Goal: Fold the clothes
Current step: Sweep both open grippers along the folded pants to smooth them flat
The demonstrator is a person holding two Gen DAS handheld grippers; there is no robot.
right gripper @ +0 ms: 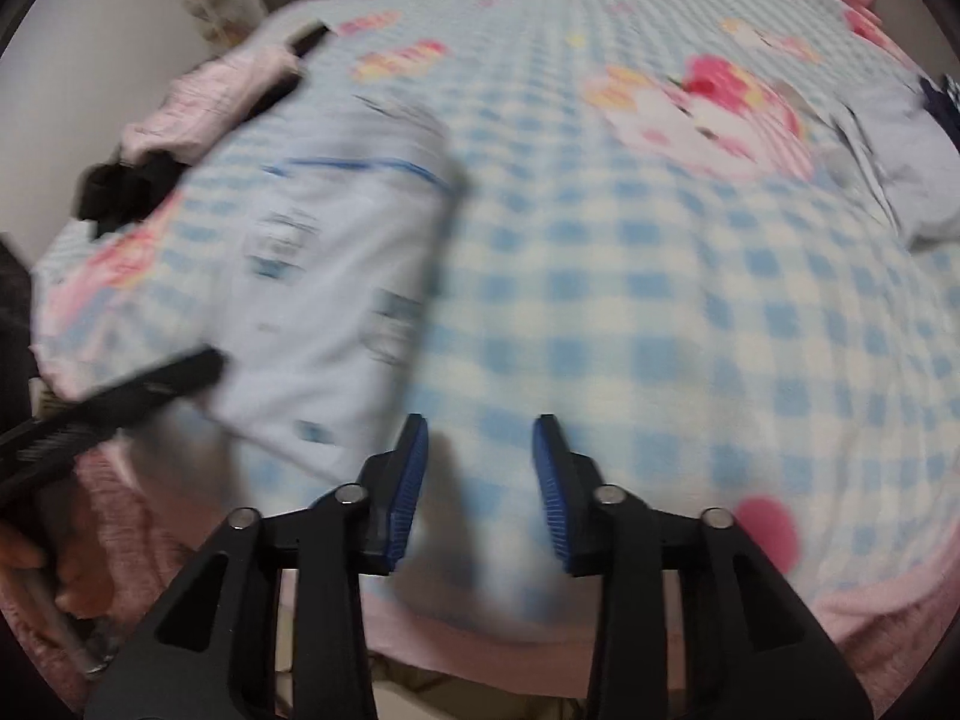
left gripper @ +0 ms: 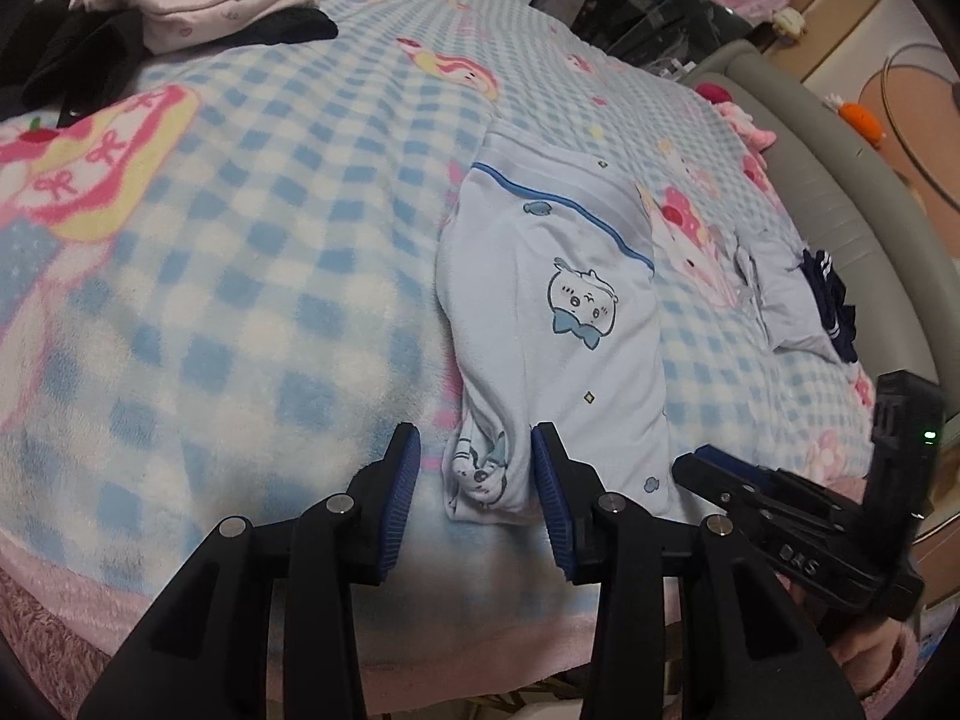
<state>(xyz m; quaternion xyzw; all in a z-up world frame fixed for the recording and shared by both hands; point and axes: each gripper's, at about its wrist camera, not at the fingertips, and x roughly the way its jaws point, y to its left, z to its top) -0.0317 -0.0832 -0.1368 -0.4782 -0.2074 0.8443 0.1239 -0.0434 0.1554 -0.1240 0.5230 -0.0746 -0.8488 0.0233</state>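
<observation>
A folded pale blue garment (left gripper: 558, 312) with cartoon prints and a dark blue trim line lies on the checked blanket (left gripper: 270, 252). My left gripper (left gripper: 474, 429) stands open at its near left corner. That corner lies between the jaws, and the left pad is apart from the cloth. In the left wrist view my right gripper (left gripper: 696, 459) lies low by the garment's near right corner. In the blurred right wrist view the right gripper (right gripper: 480, 438) is open over bare blanket (right gripper: 660, 312). There the garment (right gripper: 336, 252) is off to its left, with a left gripper finger (right gripper: 150, 384) beside it.
A pile of pink and black clothes (left gripper: 198, 0) sits at the far left of the bed. Another pale blue item with a navy piece (left gripper: 798, 294) lies at the right, near the grey bed frame (left gripper: 840, 192). The blanket's pink hem (left gripper: 480, 642) marks the near edge.
</observation>
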